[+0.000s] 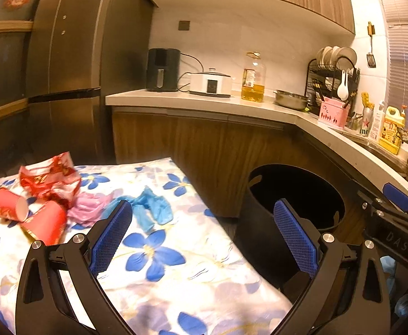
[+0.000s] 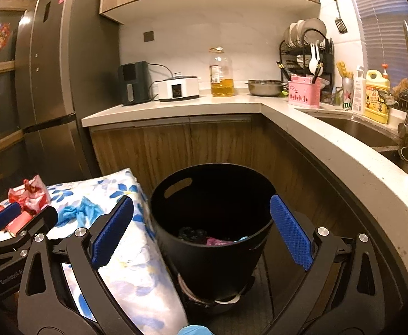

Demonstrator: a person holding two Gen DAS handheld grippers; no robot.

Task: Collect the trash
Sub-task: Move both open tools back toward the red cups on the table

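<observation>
On a table covered with a floral cloth (image 1: 176, 265) lies a pile of trash: two red paper cups (image 1: 10, 208), a crumpled red wrapper (image 1: 50, 178), a pink plastic scrap (image 1: 89, 206) and a blue glove (image 1: 153, 206). My left gripper (image 1: 204, 206) hangs open above the cloth, just right of the pile, with nothing between its fingers. A black bin (image 2: 212, 223) stands on the floor beside the table, with pink and dark scraps at its bottom. My right gripper (image 2: 201, 203) is open and empty in front of the bin's mouth.
A counter (image 2: 329, 145) wraps around behind and to the right of the bin, with wooden cabinets below it. It carries an air fryer (image 2: 134, 83), a cooker, an oil bottle (image 2: 222, 75), a dish rack and a sink (image 2: 357, 131). A tall fridge (image 2: 53, 83) stands at the left.
</observation>
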